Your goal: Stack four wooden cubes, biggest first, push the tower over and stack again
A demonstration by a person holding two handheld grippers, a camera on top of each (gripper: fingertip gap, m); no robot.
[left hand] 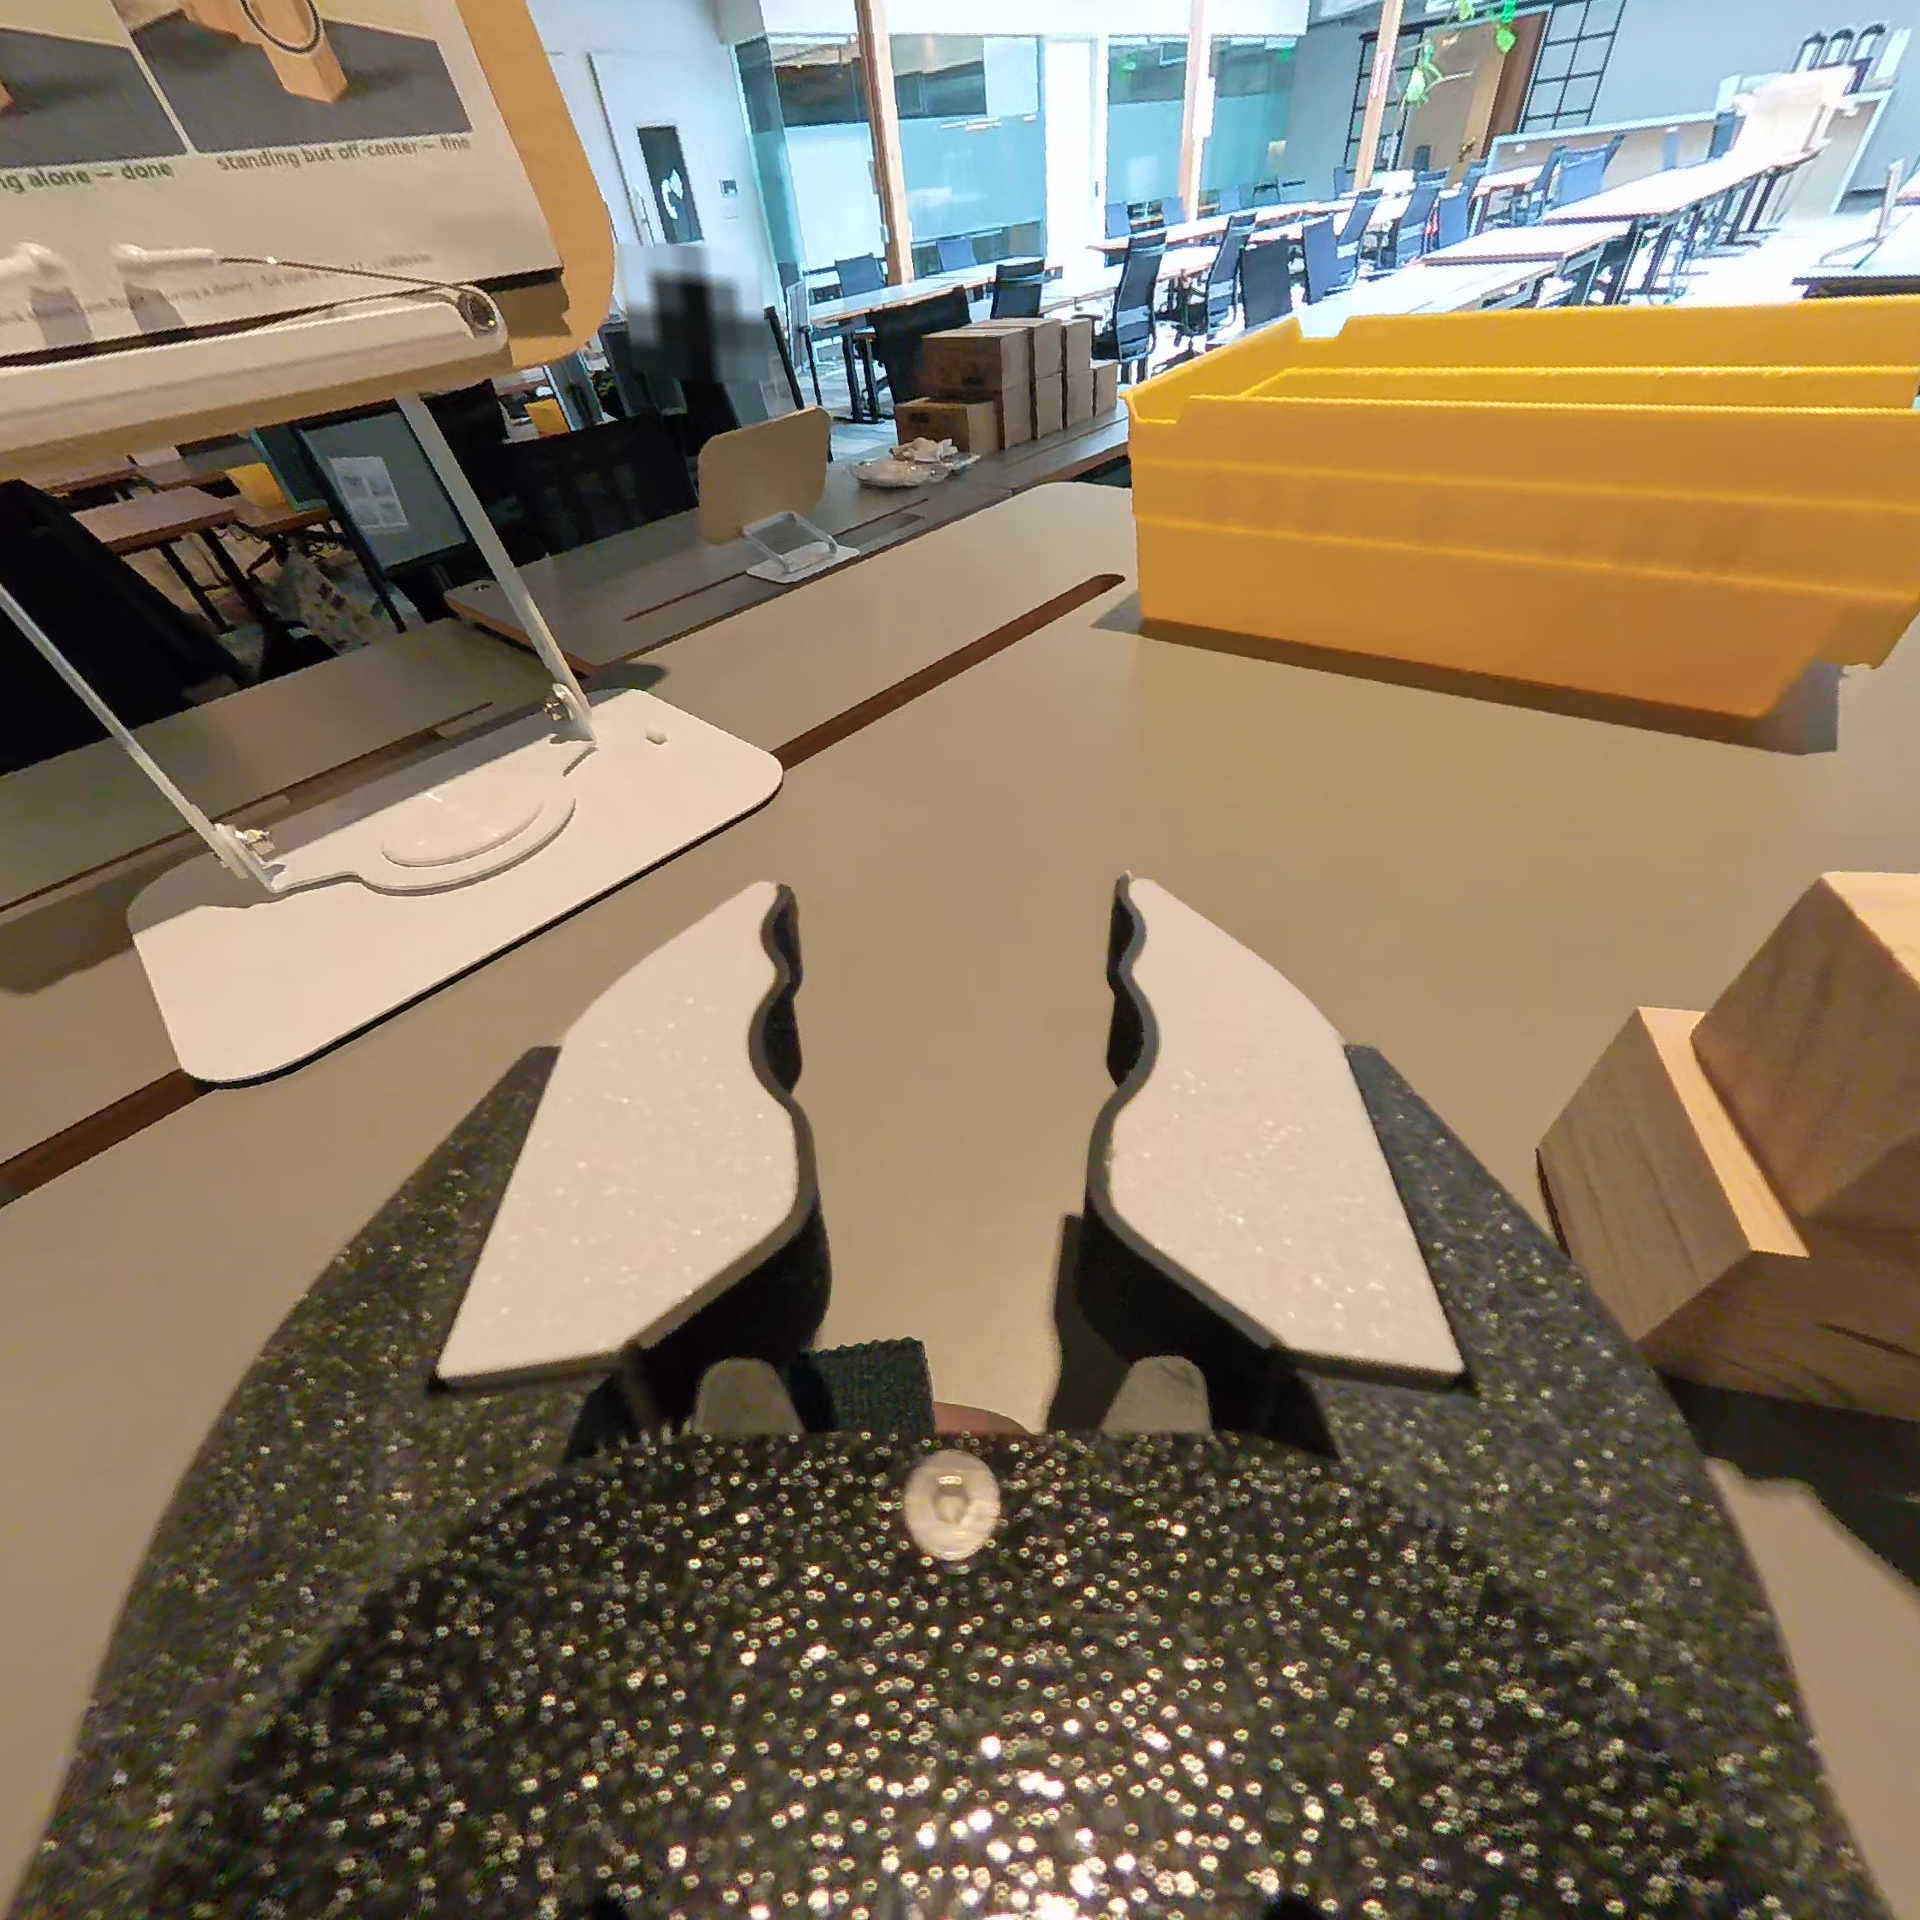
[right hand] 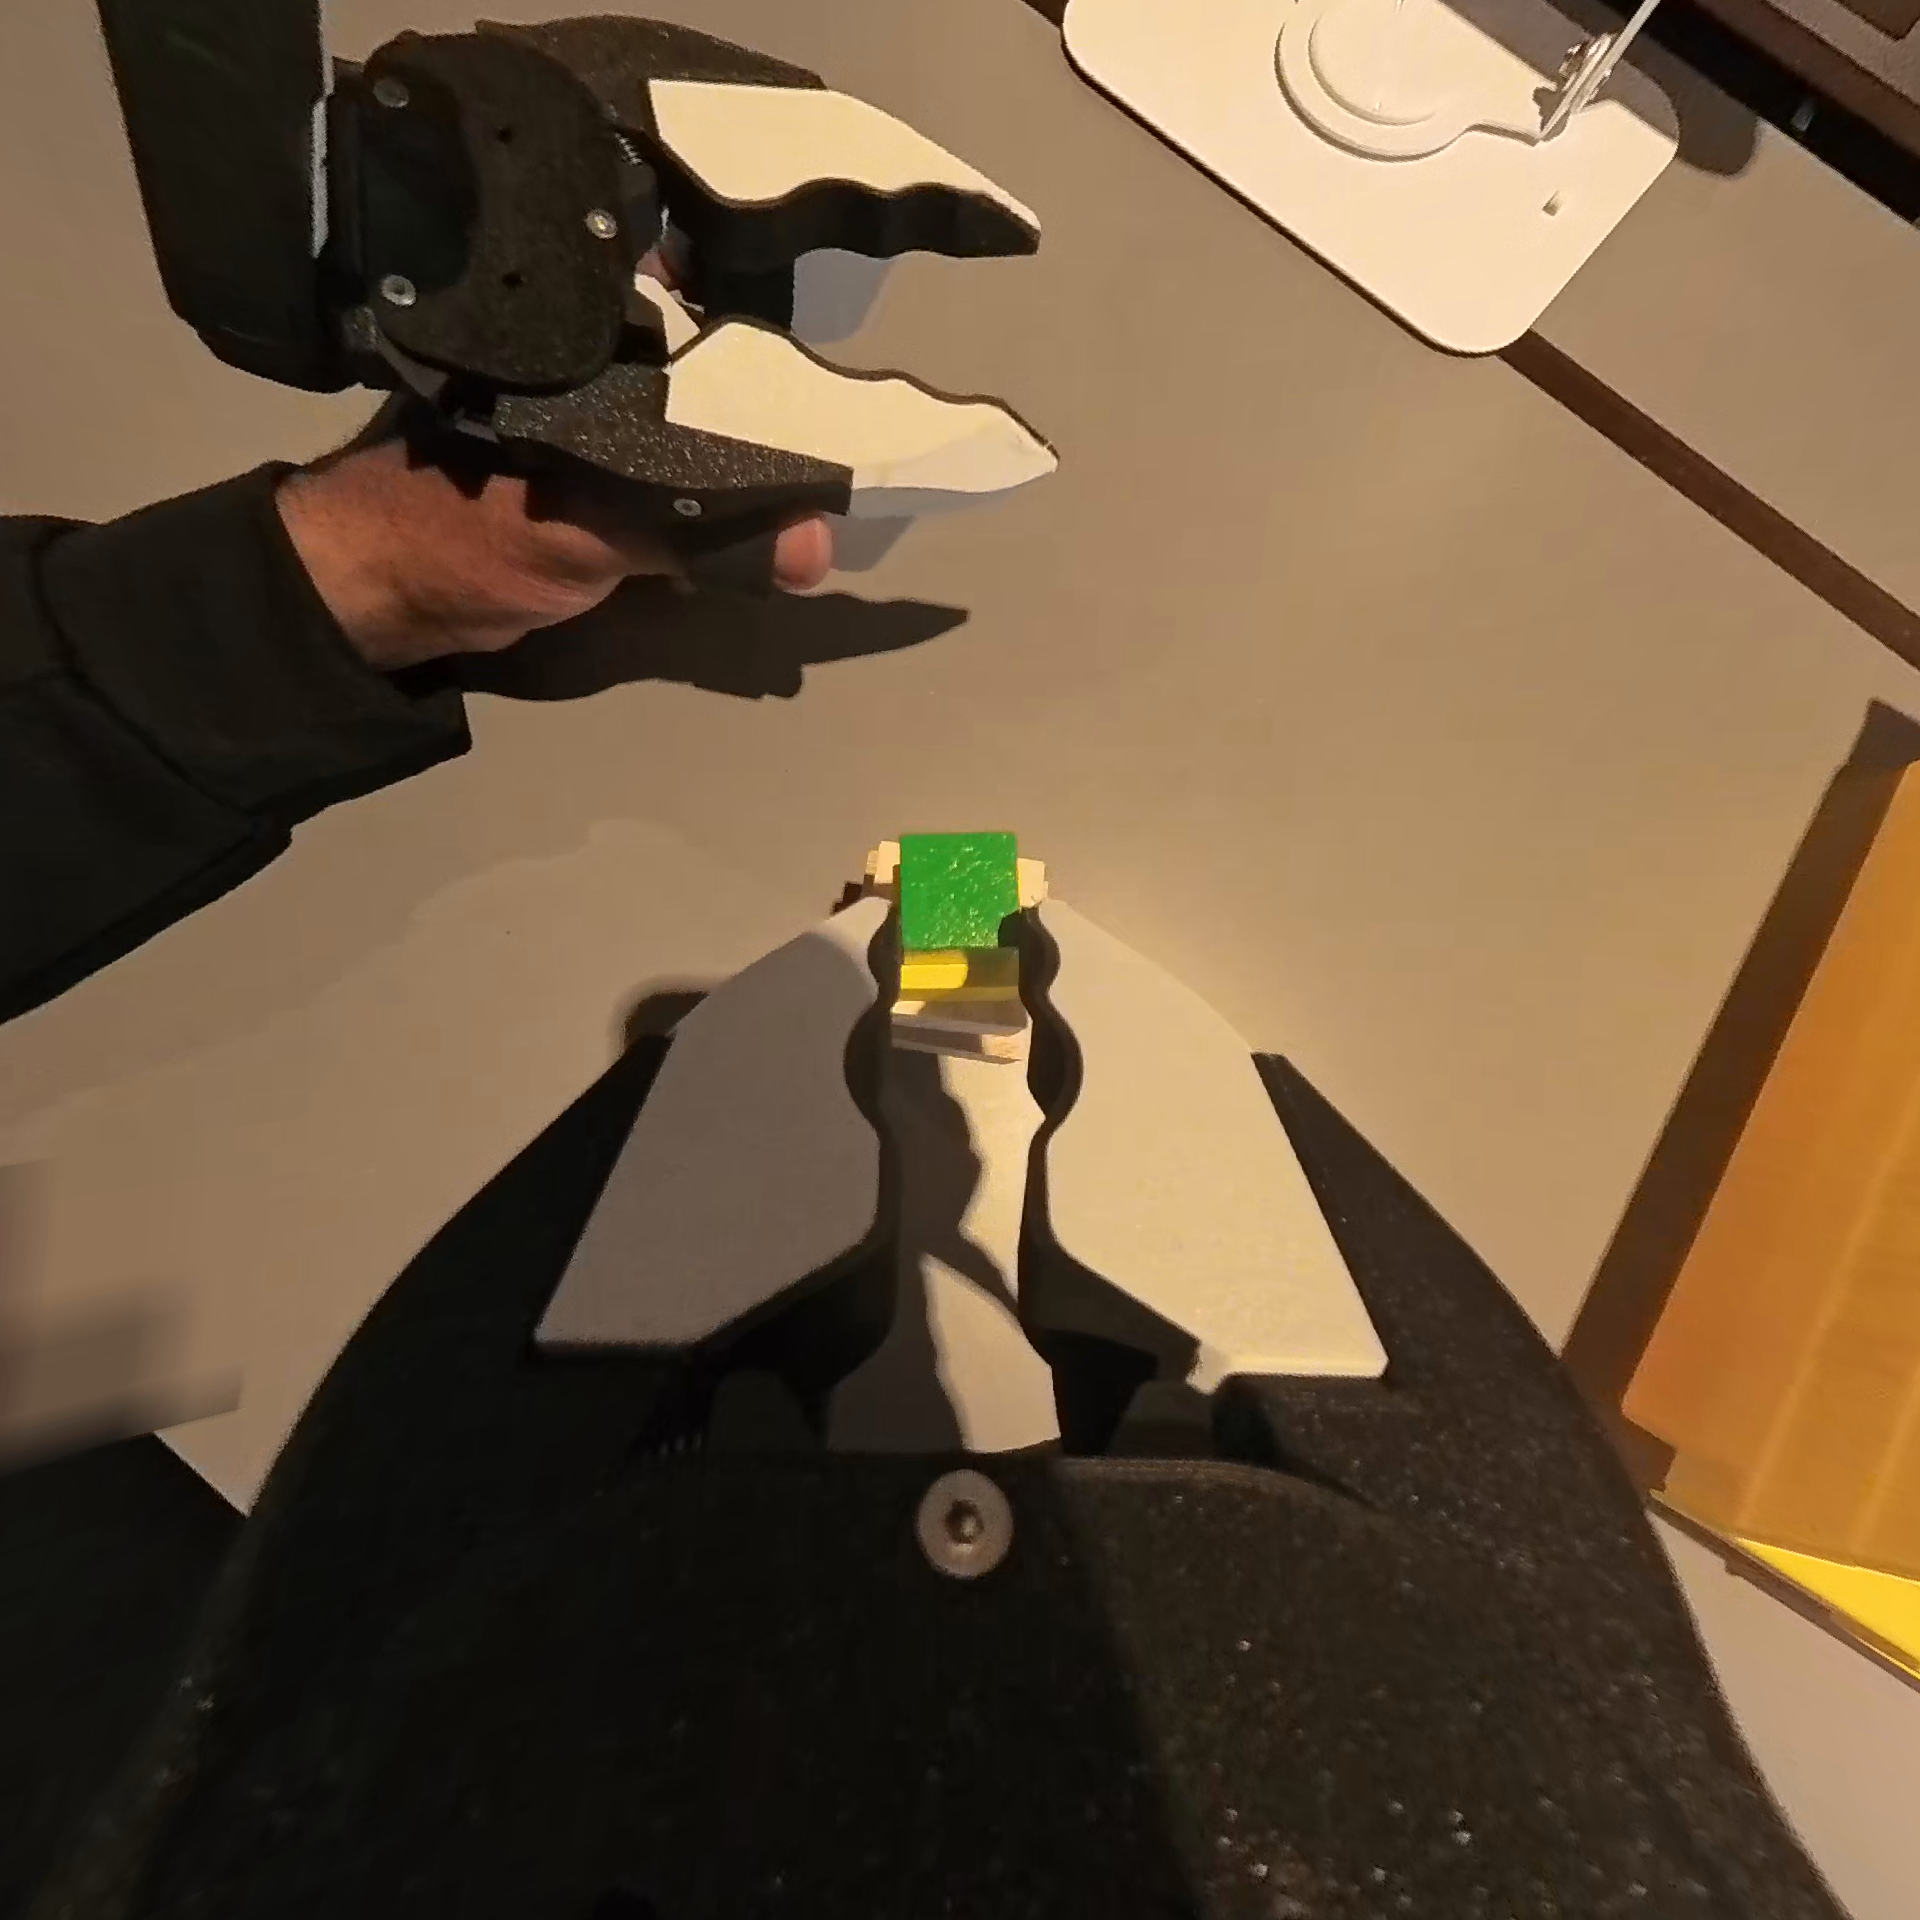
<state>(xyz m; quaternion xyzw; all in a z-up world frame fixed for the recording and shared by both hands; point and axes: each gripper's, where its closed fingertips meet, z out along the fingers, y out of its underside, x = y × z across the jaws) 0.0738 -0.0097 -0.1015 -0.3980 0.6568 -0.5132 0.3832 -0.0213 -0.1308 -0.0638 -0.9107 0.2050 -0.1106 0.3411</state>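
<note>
Left wrist view: left tool (left hand: 951, 904) released, fingers spread over bare grey desk (left hand: 935, 748) with nothing between them, apparently kept aside at the ready while the other side works. At three o'clock, cut off by the frame edge, a large plain wooden cube (left hand: 1662, 1236) with a smaller wooden cube (left hand: 1829, 1060) resting on it, turned askew, so the tower's lower part sits just right of this tool. At one o'clock, nested yellow bins (left hand: 1507, 499); at ten o'clock, a white document stand (left hand: 436, 862) carrying an instruction sheet (left hand: 260, 135). Right wrist view, looking steeply down: right tool (right hand: 956, 925) clenched on the green cube (right hand: 956, 889), the fingertips pressing its two sides, held directly over the stack so it can come down centred. Beneath it, a yellow-topped cube (right hand: 932, 975) and pale wood edges of the lower cubes, so judged near the last placement of a build; whether the green cube already touches the one below cannot be told. At ten o'clock, the left tool again, gaping and well apart from the tower, carried in a dark-sleeved hand (right hand: 468, 561). Likely risk: nudging the skewed lower cubes on release.
</note>
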